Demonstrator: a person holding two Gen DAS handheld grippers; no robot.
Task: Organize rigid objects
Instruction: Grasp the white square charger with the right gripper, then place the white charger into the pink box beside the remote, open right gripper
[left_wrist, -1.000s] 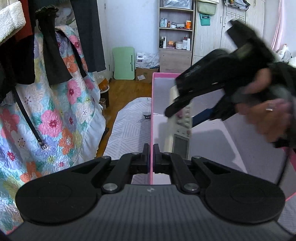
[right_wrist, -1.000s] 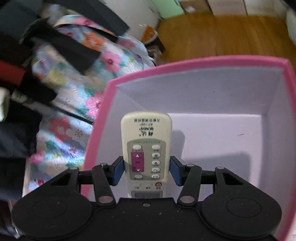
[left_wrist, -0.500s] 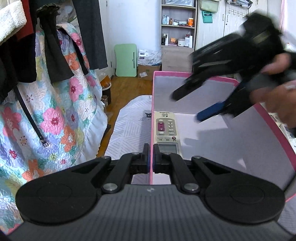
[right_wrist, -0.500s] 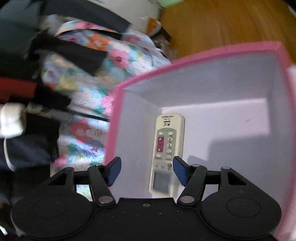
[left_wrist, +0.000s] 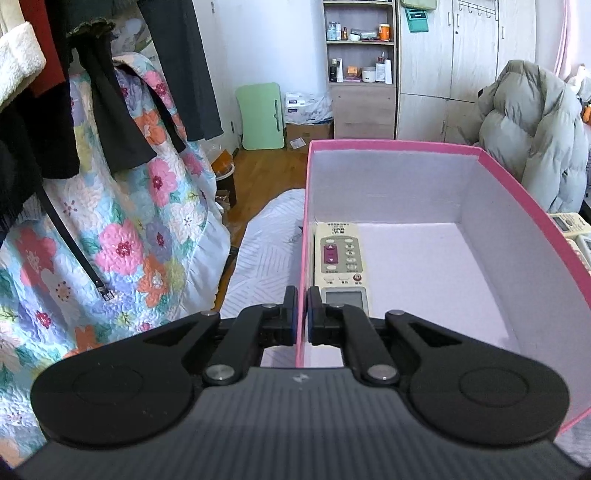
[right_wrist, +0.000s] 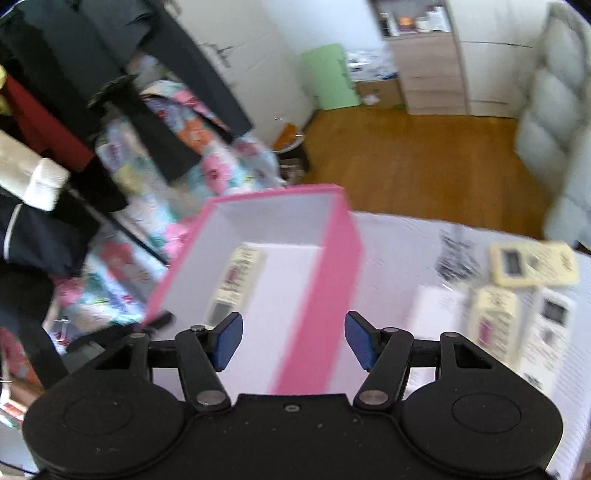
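Our left gripper is pinched tight on the left wall of the pink box; one finger is outside, one inside, so we hold the box steady. One remote is already in the box; it lies flat on the floor, face up, right beside that left wall & near our left fingertips. Our right gripper is up over the box's near right side w/ its jaws wide apart; they have just been opening; nothing is between the blue pads, so it holds nothing. Three more remotes wait on the white cover to the right of the box, close together, two of them side by side & maybe touching.

What could go wrong, we think:
- the right view is blurry, so that hand seems to be moving fast; if we go for the next remote like that we may bump its neighbours & push them around;
- the remotes sit so close that a finger may not fit between them; we may grab two, or one may slip out;
- the box wall looks thin; if the left grip tugs or lets go, the box may tip or slide on the soft cover & the remote inside may shift;
- coming back in low, we may hit the pink rim.
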